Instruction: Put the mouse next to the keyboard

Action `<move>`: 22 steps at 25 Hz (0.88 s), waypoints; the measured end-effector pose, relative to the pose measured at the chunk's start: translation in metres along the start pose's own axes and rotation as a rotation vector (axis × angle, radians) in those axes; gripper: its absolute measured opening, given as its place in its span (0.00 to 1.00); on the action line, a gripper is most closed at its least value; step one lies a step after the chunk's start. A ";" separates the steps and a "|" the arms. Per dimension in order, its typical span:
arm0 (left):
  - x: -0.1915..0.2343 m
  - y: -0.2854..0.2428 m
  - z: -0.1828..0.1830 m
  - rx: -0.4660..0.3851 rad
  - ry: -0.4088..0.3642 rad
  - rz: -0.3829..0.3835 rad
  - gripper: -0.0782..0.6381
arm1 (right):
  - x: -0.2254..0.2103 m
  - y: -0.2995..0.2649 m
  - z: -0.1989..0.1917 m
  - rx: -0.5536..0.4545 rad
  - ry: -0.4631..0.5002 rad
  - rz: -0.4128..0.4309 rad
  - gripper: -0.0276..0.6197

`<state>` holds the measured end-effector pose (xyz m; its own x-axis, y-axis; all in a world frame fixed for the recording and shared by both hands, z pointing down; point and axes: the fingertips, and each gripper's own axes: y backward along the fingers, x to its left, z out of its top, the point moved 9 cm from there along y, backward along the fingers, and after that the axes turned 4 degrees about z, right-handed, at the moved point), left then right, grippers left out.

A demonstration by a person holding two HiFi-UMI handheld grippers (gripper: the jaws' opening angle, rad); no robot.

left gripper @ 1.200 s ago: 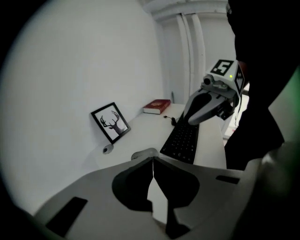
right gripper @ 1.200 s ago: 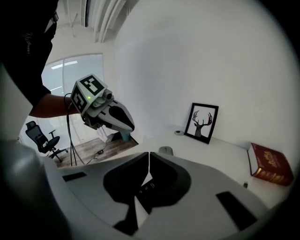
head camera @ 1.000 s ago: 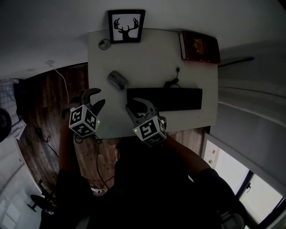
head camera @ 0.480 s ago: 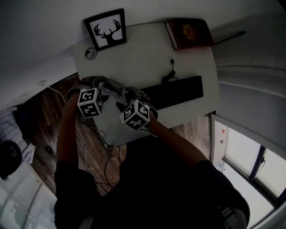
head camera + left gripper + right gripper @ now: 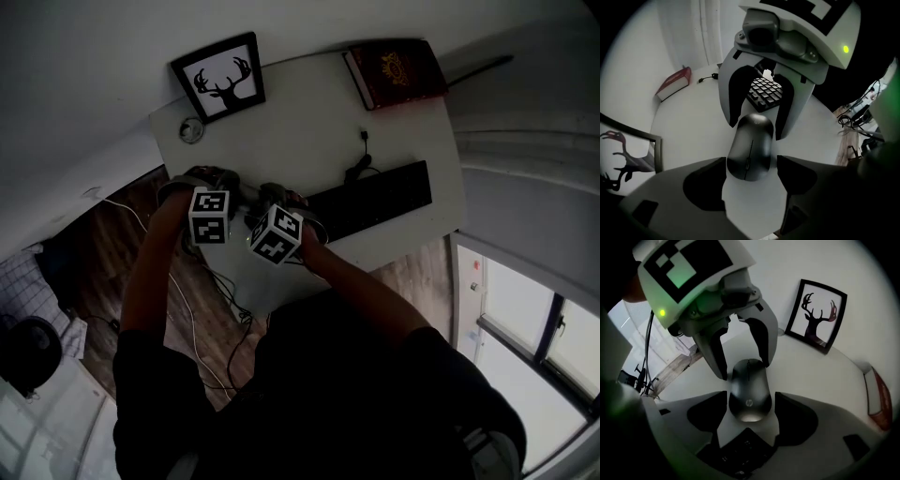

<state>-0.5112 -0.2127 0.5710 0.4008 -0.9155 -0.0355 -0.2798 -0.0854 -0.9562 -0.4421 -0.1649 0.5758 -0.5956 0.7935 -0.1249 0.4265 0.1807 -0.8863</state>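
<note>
Head view, white desk (image 5: 291, 112) above wood floor (image 5: 94, 239), left tongs (image 5: 752, 160) and right tongs (image 5: 751, 394) just opened wide, mouse (image 5: 751, 138) loose between

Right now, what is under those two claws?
A dark mouse lies on the white desk between the left claw and right claw, whose jaws have just been opening. Its underside is hidden.

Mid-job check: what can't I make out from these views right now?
Mouse: mostly hidden in head view under the left claw and right claw, whose jaws have just been opening either side of it.
Keyboard: left end covered by the right claw in head view.
Round object near the deer picture: too small in head view to identify.
</note>
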 end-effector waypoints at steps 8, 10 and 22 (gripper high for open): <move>0.013 -0.001 -0.004 -0.075 -0.006 -0.063 0.57 | -0.008 -0.008 0.003 0.065 0.024 0.046 0.51; 0.011 0.001 -0.006 -0.101 -0.001 -0.050 0.53 | -0.008 -0.008 0.002 0.070 0.056 0.040 0.51; -0.015 0.022 0.006 -0.110 0.079 0.080 0.48 | 0.009 0.021 0.001 0.039 0.228 -0.001 0.50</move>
<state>-0.5184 -0.1983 0.5491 0.3048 -0.9487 -0.0837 -0.4036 -0.0490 -0.9136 -0.4393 -0.1548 0.5559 -0.4248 0.9050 -0.0237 0.3969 0.1626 -0.9033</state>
